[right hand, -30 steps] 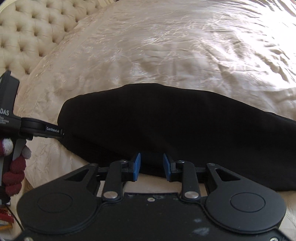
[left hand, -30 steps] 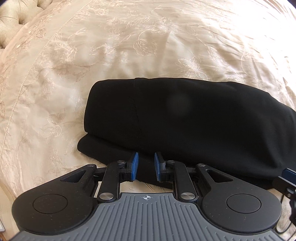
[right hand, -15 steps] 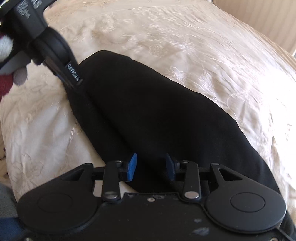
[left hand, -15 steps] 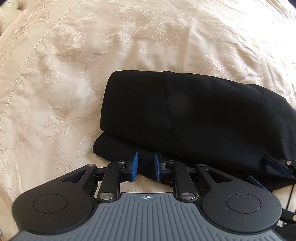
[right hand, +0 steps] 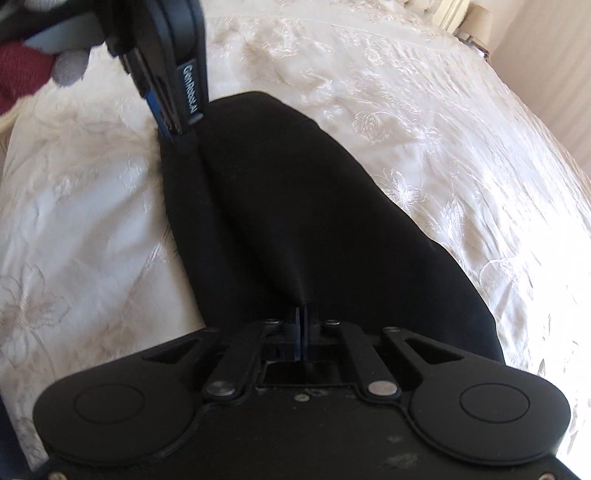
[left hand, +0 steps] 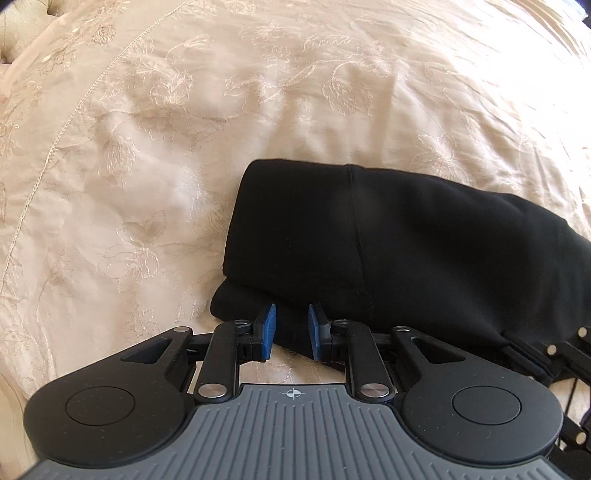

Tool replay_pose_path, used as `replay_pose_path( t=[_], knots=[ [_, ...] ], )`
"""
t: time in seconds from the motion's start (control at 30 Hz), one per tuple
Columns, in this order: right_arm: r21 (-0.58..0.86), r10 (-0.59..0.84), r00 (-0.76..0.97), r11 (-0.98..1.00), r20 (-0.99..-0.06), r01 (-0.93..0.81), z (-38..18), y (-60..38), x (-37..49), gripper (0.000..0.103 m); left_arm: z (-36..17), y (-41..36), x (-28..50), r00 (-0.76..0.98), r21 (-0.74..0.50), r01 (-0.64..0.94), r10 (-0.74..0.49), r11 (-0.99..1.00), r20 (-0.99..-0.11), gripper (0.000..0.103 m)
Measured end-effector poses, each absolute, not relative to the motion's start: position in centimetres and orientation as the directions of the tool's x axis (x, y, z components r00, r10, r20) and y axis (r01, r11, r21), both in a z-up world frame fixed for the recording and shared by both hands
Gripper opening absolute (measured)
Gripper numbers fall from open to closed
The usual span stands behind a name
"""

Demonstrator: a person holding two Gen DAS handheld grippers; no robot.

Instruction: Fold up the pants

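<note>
Black pants (left hand: 388, 240) lie folded in layers on a cream embroidered bedspread (left hand: 155, 147). My left gripper (left hand: 291, 332) is open, its blue pads on either side of the lower layer's near edge at the left end of the bundle. My right gripper (right hand: 301, 332) is shut on the near edge of the pants (right hand: 295, 206), pinching a ridge of cloth. The left gripper also shows in the right wrist view (right hand: 168, 127) at the far end of the pants. The right gripper's linkage shows at the right edge of the left wrist view (left hand: 550, 350).
The bedspread (right hand: 443, 129) spreads around the pants on all sides. A tufted headboard corner (left hand: 14, 33) shows at the top left. A beige wall (right hand: 546, 55) stands past the bed's far right edge. A gloved hand (right hand: 29, 70) holds the left gripper.
My right gripper has shut on the pants' edge and swung round to look along the bundle. My left gripper has shifted left along the bundle and stays open.
</note>
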State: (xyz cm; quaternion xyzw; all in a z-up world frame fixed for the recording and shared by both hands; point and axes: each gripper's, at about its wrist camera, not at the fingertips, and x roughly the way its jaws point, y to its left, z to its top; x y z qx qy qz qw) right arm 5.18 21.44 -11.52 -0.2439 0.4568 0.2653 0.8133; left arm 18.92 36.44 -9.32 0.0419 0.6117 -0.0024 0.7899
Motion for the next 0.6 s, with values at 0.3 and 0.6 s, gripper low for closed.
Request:
replay_pose_path(
  t=[0.3,0.6],
  knots=[
    [0.001,0.3,0.378,0.784,-0.876,-0.62,-9.3,19.1,3.2,0.002,-8.0,32.8,20.5,0.296,0.042,0.134,0.0,0.99,-0.955,0.02],
    [0.057,0.31,0.309,0.783,-0.899,-0.619,-11.0,19.5,2.6,0.003,-11.4,27.4,20.4,0.248,0.046,0.314,-0.035,0.948,-0.968,0.021]
  ],
)
